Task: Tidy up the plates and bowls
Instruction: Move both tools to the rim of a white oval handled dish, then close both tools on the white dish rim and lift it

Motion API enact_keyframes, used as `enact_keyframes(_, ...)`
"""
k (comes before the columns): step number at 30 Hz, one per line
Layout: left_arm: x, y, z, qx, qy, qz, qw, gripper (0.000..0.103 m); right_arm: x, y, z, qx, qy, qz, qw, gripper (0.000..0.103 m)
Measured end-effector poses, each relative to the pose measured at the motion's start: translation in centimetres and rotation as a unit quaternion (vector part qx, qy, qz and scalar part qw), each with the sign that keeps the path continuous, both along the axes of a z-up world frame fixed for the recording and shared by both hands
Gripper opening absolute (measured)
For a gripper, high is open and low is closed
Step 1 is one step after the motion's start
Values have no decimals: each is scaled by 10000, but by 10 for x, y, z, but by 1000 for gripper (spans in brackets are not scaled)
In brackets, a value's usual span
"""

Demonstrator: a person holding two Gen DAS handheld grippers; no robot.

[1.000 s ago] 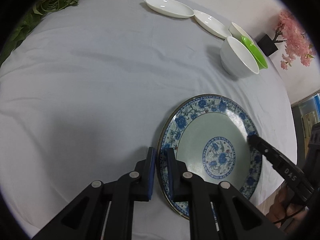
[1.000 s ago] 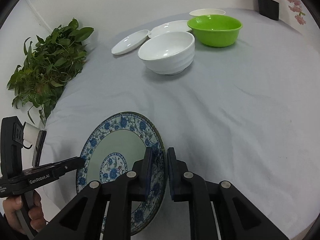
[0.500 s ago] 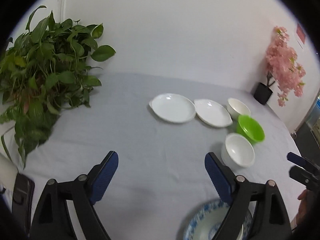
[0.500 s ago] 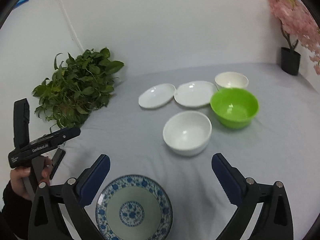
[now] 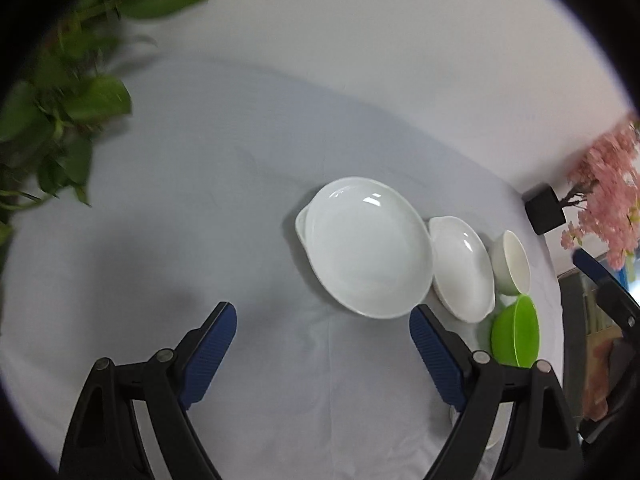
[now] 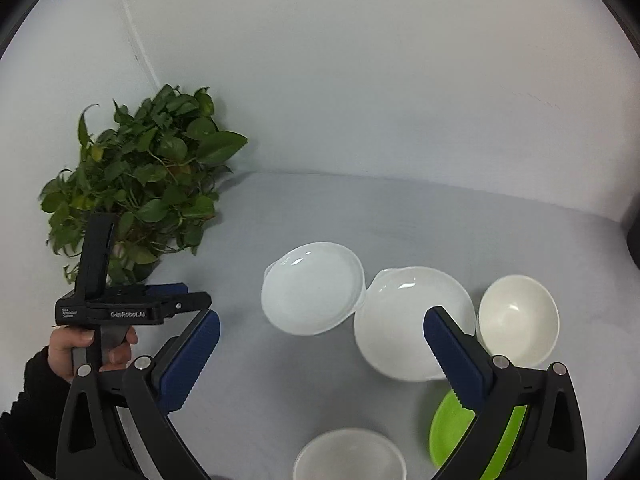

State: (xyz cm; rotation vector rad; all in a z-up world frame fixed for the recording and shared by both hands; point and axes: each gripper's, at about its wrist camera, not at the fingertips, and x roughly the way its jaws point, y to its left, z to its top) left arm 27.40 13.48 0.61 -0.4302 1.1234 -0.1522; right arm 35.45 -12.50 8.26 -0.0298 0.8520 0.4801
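1. While two white plates lie side by side on the gray counter, the left plate is the landmark; its neighbor, the right plate, touches its rim.
2. Just beyond the right plate sits a cream bowl; a green bowl is nearer the camera, and a white bowl sits in front of the left plate.
3. Hovering short of the left plate, the left tool is spread wide and holds nothing.
4. Above the bowls, the right tool is likewise spread and empty.
5. Left of the plates stands a leafy plant; far right, a pink-flowered tree.
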Motion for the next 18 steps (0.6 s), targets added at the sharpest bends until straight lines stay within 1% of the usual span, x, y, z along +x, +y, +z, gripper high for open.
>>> enact_keyframes(1, 9, 0, -9, -120, 111, -17, 9999, 88, 28, 7, -7, -93, 138, 25, 9999, 103)
enact_keyframes(3, 24, 2, -24, -299, 276, -2, 9992, 87, 70, 18, -24, -169, 401, 107, 9990, 103)
enact_keyframes(5, 35, 3, -37, -381, 402, 43, 9985, 87, 110, 29, -48, -275, 684, 154, 9972, 102)
enact_keyframes(6, 39, 2, -42, -407, 443, 40, 9982, 84, 128, 34, -59, -337, 822, 174, 9959, 101)
enact_keyframes(8, 46, 2, -48, -440, 476, 22, 9979, 83, 154, 40, -84, -409, 1097, 154, 9930, 98)
enact_keyframes(10, 51, 2, -52, -548, 498, 59, 9972, 82, 175, 45, -101, -430, 1260, 147, 9910, 97)
enact_keyframes(11, 53, 2, -54, -577, 520, 66, 9970, 76, 180, 46, -108, -456, 1302, 153, 9903, 95)
enact_keyframes(12, 54, 1, -57, -589, 558, 68, 9967, 66, 187, 49, -115, -476, 1384, 200, 9890, 93)
enact_keyframes(13, 56, 0, -59, -614, 599, 66, 9963, 60, 190, 50, -122, -504, 1450, 240, 9879, 88)
enact_keyframes(14, 58, -1, -62, -651, 642, 60, 9958, 52, 195, 52, -128, -547, 1520, 267, 9865, 83)
enact_keyframes(15, 60, -1, -62, -665, 644, 80, 9957, 49, 195, 51, -133, -557, 1565, 285, 9857, 81)
enact_keyframes(16, 61, -1, -61, -653, 606, 113, 9960, 47, 198, 51, -138, -571, 1621, 292, 9847, 74)
enact_keyframes(17, 63, 4, -61, -663, 620, 109, 9958, 37, 200, 50, -142, -597, 1678, 296, 9836, 67)
enact_keyframes(18, 65, 4, -63, -660, 658, 109, 9956, 27, 202, 50, -145, -596, 1732, 305, 9826, 63)
